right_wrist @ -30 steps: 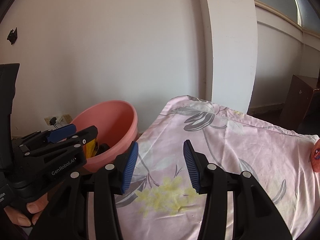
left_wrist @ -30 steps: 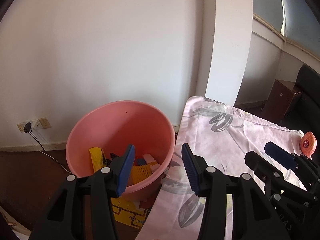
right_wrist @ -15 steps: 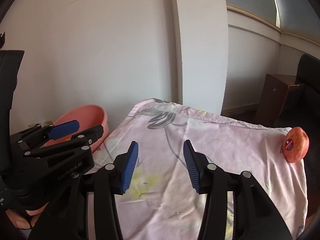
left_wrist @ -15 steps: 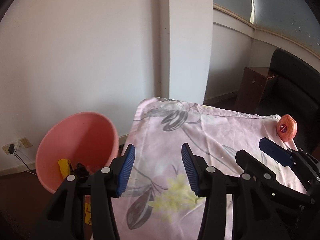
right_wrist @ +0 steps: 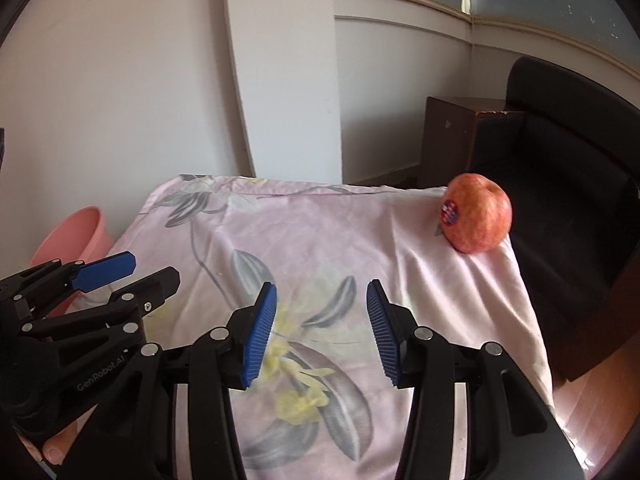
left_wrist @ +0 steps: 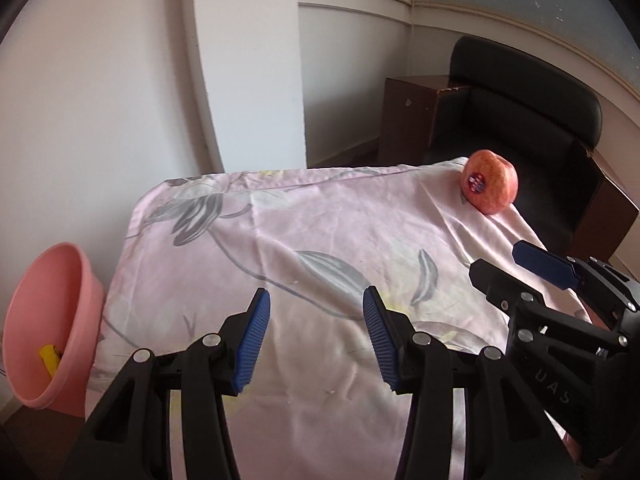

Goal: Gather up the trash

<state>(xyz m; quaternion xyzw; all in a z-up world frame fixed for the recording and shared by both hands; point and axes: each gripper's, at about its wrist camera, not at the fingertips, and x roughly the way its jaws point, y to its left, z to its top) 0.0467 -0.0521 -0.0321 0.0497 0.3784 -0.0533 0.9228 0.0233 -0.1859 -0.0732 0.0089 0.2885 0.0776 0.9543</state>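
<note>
A red-orange apple [left_wrist: 489, 187] [right_wrist: 475, 213] with a sticker rests at the far right corner of the table under a pink floral cloth [left_wrist: 304, 240] [right_wrist: 320, 240]. A pink bin [left_wrist: 44, 328] [right_wrist: 72, 236] stands on the floor off the table's left edge, with yellow trash [left_wrist: 50, 358] inside. My left gripper [left_wrist: 316, 340] hovers open over the cloth's near middle, nothing between its blue pads. My right gripper [right_wrist: 322, 332] is open too, empty, short of the apple. Each gripper shows at the side of the other's view.
A black armchair [right_wrist: 560, 152] and a dark wooden cabinet [right_wrist: 452, 136] stand behind the table on the right. White walls and a pillar [left_wrist: 248, 64] close off the back. A person's fingers [right_wrist: 54, 450] hold the left gripper's handle.
Both grippers swung right, away from the pink bin and over the cloth. The bin slid to the left edge of both views and the apple came closer. Jaw gaps look unchanged.
</note>
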